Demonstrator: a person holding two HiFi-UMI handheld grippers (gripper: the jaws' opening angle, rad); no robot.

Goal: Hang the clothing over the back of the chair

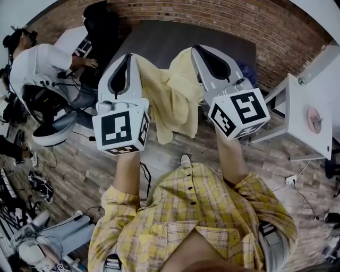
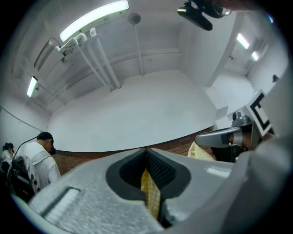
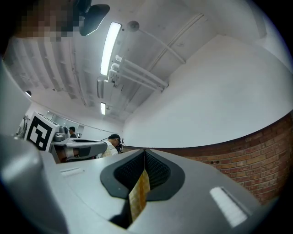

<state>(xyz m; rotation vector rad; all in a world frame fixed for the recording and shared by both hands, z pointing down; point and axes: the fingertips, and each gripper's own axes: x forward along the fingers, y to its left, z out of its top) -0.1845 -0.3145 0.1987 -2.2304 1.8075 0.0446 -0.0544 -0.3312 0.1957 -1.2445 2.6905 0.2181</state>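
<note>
two grippers grasp yellow clothing [image 1: 171, 101]: left gripper [image 1: 129, 57] at 10 o'clock, right gripper [image 1: 197, 49] at 1 o'clock, cloth sagging between; perhaps a black chair [image 1: 102, 25] at 11 o'clock.

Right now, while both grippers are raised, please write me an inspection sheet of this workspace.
Surface: wooden plank floor; a dark grey flat tabletop lies ahead.
Job's things: pale yellow cloth garment hangs between both grippers, off the floor; black office chair stands at the far left, the garment not on it.
Clutter: pink round object on the white square table.
Grippers: left gripper and right gripper, fingers shut on the garment.
Cables: white power strip with its cord on the floor at right; dark cable by the left forearm.
Surroundings: red brick wall; seated person in a white top at left.
</note>
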